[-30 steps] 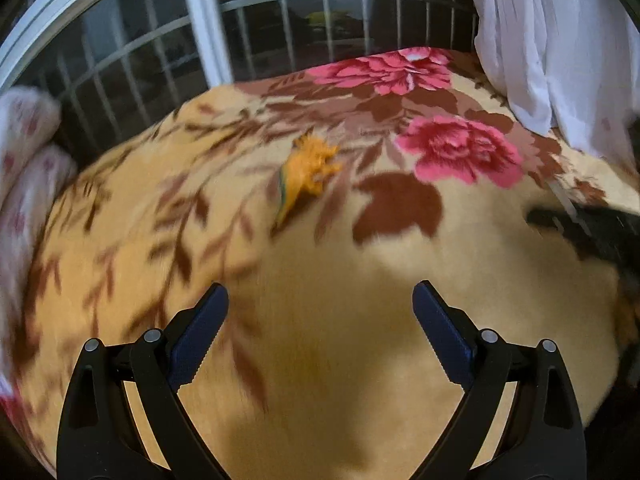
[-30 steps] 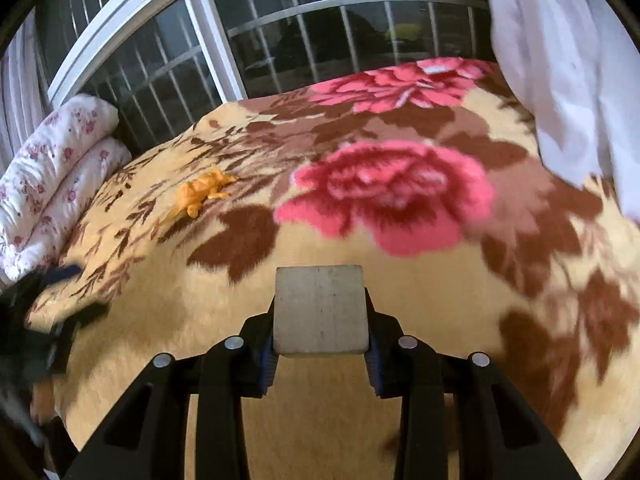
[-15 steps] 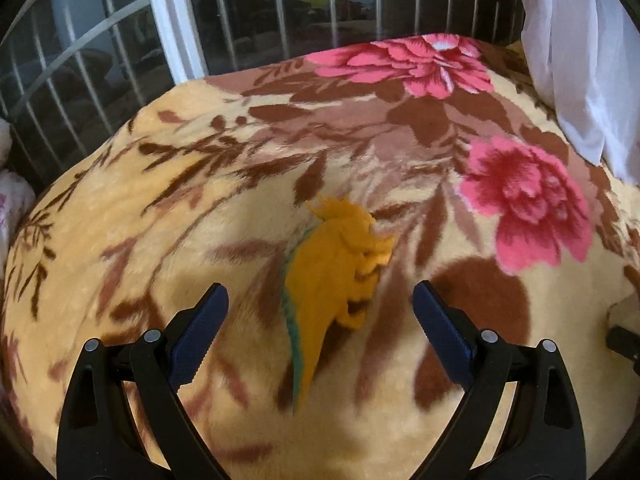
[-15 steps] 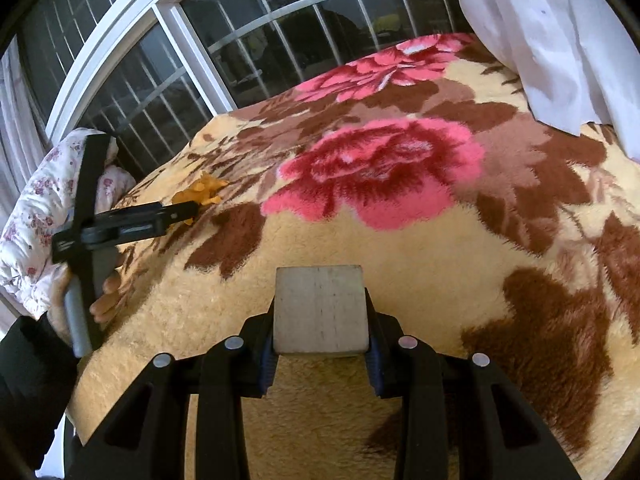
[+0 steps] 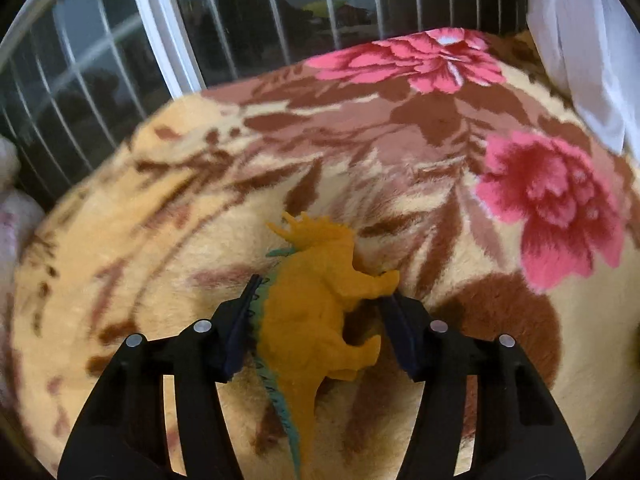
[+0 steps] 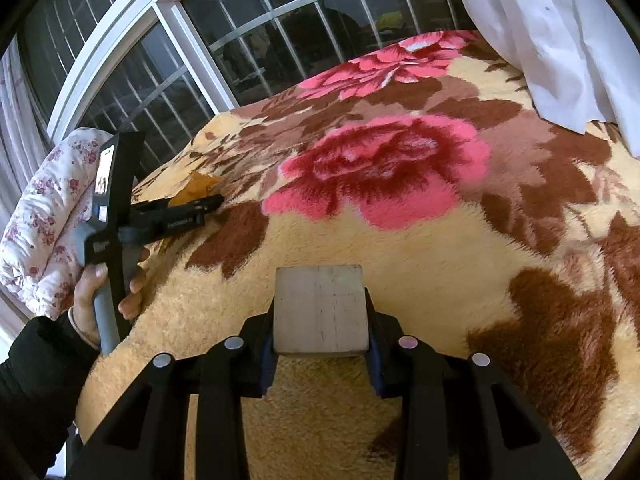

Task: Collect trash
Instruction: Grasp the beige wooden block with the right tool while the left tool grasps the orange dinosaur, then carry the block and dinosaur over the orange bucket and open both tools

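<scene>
An orange toy dinosaur (image 5: 316, 304) with a teal back ridge lies on the floral blanket (image 5: 460, 320). My left gripper (image 5: 320, 304) is closed around its body, both pads touching it. In the right wrist view the left gripper (image 6: 208, 204) shows at the left with the orange dinosaur (image 6: 196, 188) between its fingers. My right gripper (image 6: 320, 344) is shut on a pale wooden block (image 6: 320, 308) and holds it above the blanket (image 6: 440, 248).
A barred window (image 6: 240, 40) stands behind the bed. A white curtain (image 6: 552, 40) hangs at the right. A rolled flowered quilt (image 6: 44, 216) lies at the bed's left edge.
My left gripper has moved forward over the dinosaur and closed on it. The right gripper has kept hold of the block and tilted slightly.
</scene>
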